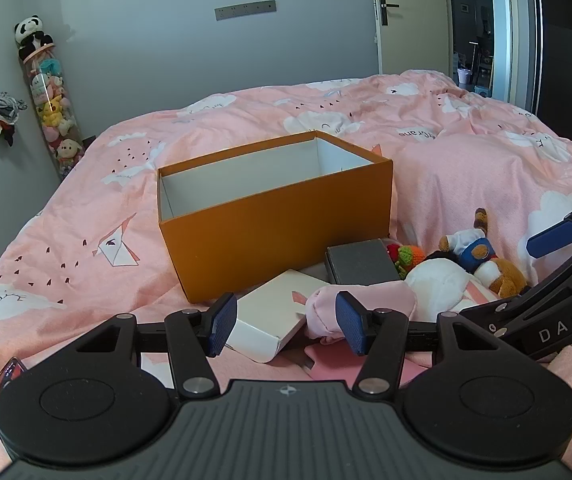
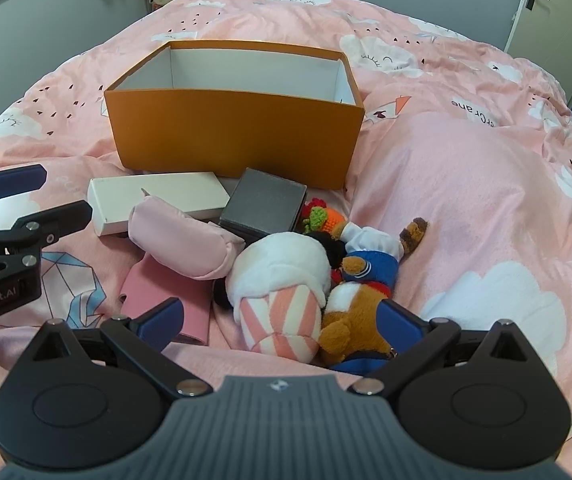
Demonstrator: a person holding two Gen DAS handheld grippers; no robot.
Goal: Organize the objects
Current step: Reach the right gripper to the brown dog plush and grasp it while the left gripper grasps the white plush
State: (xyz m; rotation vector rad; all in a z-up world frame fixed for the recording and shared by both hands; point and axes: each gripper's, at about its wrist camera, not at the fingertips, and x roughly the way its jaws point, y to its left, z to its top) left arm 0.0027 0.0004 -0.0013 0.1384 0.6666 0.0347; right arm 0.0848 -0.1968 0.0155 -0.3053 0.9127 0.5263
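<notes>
An empty orange box (image 1: 278, 216) (image 2: 234, 136) stands open on the pink duvet. In front of it lie a white box (image 2: 158, 196), a grey box (image 2: 262, 204), a pink pouch (image 2: 182, 240), a flat pink case (image 2: 158, 300), a small crochet toy (image 2: 322, 216), a white plush with pink stripes (image 2: 282, 288) and a brown plush dog in blue (image 2: 366, 276). My right gripper (image 2: 282, 316) is open wide, its fingers straddling the striped plush and the dog. My left gripper (image 1: 286, 324) is open just before the white box (image 1: 274, 316) and the pouch (image 1: 366, 300), holding nothing.
The pink duvet (image 1: 86, 220) is rumpled and rises in a hump to the right of the box. A tall clear tube of plush toys (image 1: 52, 108) topped by a panda stands by the far-left wall. A phone (image 1: 4, 380) shows at the lower left. A door (image 1: 406, 16) is behind the bed.
</notes>
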